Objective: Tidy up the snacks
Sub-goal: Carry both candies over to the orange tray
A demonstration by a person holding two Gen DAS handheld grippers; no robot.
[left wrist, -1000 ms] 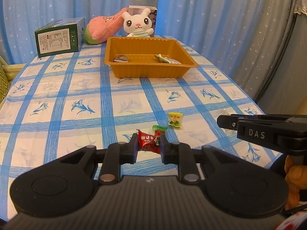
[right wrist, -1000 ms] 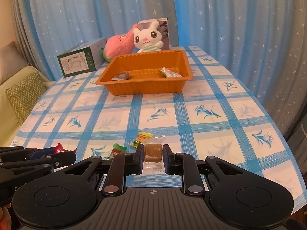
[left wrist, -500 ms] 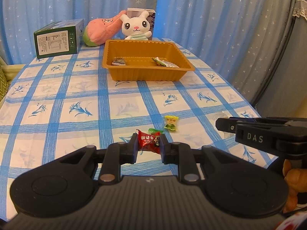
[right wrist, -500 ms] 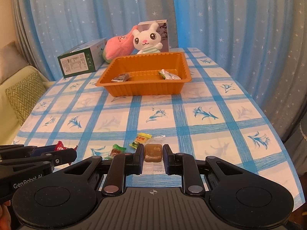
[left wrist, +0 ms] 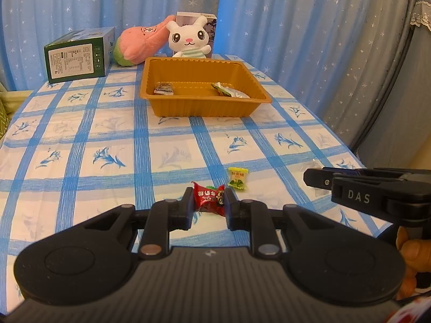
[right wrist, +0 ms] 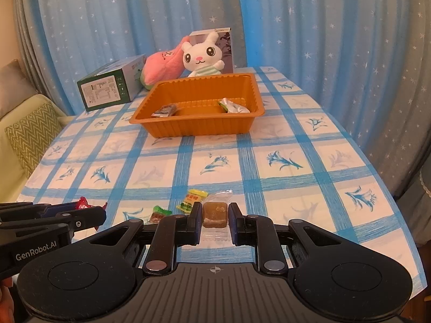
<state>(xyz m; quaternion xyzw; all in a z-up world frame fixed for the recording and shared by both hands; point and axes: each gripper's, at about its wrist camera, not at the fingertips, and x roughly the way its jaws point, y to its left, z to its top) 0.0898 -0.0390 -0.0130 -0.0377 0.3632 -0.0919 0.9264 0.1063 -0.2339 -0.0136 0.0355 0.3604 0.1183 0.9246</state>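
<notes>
The oval worktop (right wrist: 296,140) wears a smooth cloth of white squares, blue woven-look bands and blue lily prints, its right edge curving off toward the star-dotted blue curtains (right wrist: 323,27). At the far end lie a green printed cardboard box (left wrist: 78,56), a pink plush toy (left wrist: 140,43) and a white plush rabbit (left wrist: 190,39) in front of an upright card box. Just before them sits the orange ribbed plastic tray (right wrist: 196,130), rectangular with a flat flared rim; inside it lie a dark flat snack packet (right wrist: 164,111) at the left and a crinkled silver-green foil packet (right wrist: 233,106) at the right, with bare floor between. A broad bare stretch of cloth separates the tray from the near edge. There, the left tool (left wrist: 208,202) is closed on a red crinkly wrapped candy (left wrist: 210,197), its black fingers pressing both sides. The right tool (right wrist: 215,216) is narrowed around a brown block candy in clear wrapper (right wrist: 214,214), both fingers against it. Loose on the cloth between the tools lie a yellow-green sachet (right wrist: 192,200) and a small green-wrapped candy (right wrist: 159,213), near each other and just beside the brown block.
</notes>
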